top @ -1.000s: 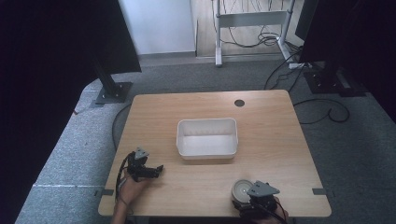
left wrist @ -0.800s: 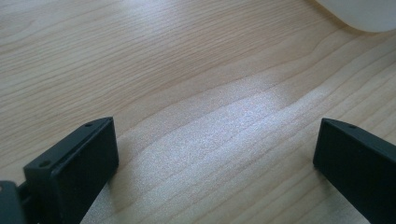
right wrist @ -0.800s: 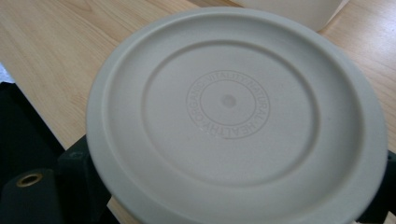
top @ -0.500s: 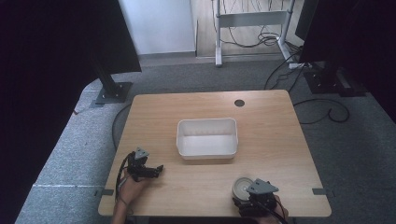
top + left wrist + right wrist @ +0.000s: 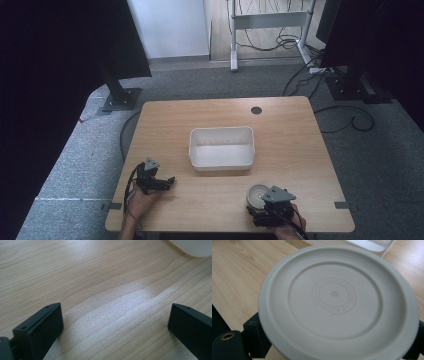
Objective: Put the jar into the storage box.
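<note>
The right gripper [image 5: 267, 207] clasps a round lid [image 5: 338, 303] by its rim near the surface's front edge; it looks light, stiff, smooth. The left gripper [image 5: 159, 183] gapes wide, empty.

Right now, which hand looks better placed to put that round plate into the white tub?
The right. The right gripper already has its jaws on either side of the round plate, apparently gripping it, just in front of the white tub. The left gripper is open over bare table.
</note>
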The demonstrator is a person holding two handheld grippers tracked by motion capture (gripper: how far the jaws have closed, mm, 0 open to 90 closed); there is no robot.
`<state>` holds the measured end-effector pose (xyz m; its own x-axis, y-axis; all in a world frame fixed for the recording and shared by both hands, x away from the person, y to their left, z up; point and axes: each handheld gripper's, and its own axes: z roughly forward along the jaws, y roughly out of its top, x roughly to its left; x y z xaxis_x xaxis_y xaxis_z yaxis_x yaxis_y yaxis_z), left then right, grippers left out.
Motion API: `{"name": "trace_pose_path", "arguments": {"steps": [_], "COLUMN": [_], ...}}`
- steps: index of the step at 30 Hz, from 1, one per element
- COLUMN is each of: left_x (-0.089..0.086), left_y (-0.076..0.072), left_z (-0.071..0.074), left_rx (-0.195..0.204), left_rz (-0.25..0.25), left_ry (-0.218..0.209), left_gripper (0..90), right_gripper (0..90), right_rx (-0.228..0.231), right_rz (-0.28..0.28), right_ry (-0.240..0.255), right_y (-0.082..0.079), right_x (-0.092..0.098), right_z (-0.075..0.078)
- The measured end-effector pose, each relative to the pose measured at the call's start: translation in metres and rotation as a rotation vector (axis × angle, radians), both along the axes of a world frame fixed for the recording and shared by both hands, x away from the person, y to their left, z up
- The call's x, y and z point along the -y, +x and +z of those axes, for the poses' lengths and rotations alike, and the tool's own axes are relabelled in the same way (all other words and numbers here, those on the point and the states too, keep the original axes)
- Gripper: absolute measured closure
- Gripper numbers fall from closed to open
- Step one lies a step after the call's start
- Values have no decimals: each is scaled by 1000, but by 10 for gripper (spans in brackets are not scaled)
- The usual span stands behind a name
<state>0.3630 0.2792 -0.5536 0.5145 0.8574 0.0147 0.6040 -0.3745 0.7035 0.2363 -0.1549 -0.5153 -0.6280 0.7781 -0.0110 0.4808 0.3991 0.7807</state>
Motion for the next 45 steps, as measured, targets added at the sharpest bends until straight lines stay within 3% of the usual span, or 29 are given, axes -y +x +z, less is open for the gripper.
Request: {"name": "trace_pose_path", "arguments": {"steps": [45], "left_x": [0], "left_y": [0], "left_z": [0], "left_rx": [1], "left_rz": [0], "left_ry": [-1], "left_gripper": [0], "right_gripper": [96], "right_rx": [21], "right_rz": [11], "right_ry": [39], "right_y": [52], "right_x": [-33], "right_z": [23]}}
